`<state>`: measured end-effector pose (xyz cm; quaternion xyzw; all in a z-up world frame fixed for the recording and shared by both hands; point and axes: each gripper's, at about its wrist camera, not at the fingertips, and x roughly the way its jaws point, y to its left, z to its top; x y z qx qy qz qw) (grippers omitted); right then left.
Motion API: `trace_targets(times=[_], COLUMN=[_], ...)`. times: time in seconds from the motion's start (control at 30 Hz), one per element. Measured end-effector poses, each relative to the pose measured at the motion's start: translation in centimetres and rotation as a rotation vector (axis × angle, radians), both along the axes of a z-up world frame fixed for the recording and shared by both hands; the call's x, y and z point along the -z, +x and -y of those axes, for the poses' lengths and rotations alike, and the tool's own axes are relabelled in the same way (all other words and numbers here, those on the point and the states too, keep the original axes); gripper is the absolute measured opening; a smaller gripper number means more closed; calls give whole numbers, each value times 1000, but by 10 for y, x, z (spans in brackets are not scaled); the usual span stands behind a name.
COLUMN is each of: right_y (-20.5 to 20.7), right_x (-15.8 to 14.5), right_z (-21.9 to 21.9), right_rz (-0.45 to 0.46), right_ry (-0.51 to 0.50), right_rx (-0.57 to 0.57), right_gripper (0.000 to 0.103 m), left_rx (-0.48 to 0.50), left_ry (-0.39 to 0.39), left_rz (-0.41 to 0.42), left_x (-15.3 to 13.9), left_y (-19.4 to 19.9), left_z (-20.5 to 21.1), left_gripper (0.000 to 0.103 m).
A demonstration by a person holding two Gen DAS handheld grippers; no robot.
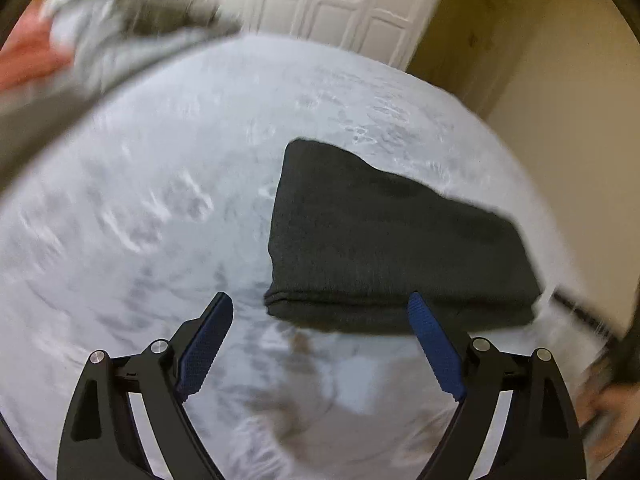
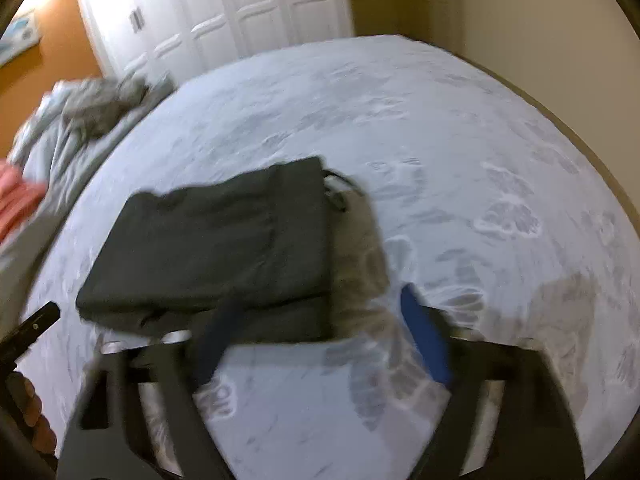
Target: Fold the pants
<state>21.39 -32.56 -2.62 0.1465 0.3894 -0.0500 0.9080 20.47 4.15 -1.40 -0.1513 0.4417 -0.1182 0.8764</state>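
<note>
The left tool (image 1: 320, 312) is seen with its blue-padded fingers (image 1: 206, 344) spread wide, nothing held between them; its right finger tip overlaps the near folded edge of the dark charcoal folded pants (image 1: 392, 248) in the left wrist view, though contact cannot be confirmed. The right tool (image 2: 320, 312) is likewise held wide apart and empty, its blurred left finger lying across the near edge of the dark charcoal folded pants (image 2: 216, 248). The pants are laid as a compact, roughly rectangular bundle on the pale blue-grey patterned bed cover (image 2: 460, 140), with the thick folded edge towards both tools and the long axis running from that edge away towards the white panelled wardrobe doors (image 2: 224, 12). A heap of crumpled grey clothing (image 2: 92, 108) is seen at the bed's far left, well apart from the pants.
</note>
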Motion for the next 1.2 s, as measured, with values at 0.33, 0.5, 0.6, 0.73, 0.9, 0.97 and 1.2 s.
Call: trace_targets(times=[0.33,0.5,0.6,0.73,0.9,0.97,1.2], right_y=[49,18,-8,-26,-80,-104,-147], right_x=[42,-31,-31,40,-3,-22,7], right_z=[-13,-29,-39,-40,-52,-66,-75], right_rz=[-57,65,19,-189,-63,-3,-25], right_ry=[211,225,150,38,9,-17,-89], right_rx=[-83,-183,-229,-175,-155,-176,-52], right_gripper=[28,23,28,52,52,52,53], left_rx=[57,101,107,-10,-37,-31,24], left_ry=[-178,-202,-159,90,3,48,176], left_rz=[-172,-89,-76,-231,-184,-83,126], left_x=[56,-3,-27,25,-5,-30,-36], left_y=[69,49,20,-4,-46,-74,-143], left_z=[3,-2,-17,-23,-25,-14,11], left_gripper=[10,9,11,30,31,46,50])
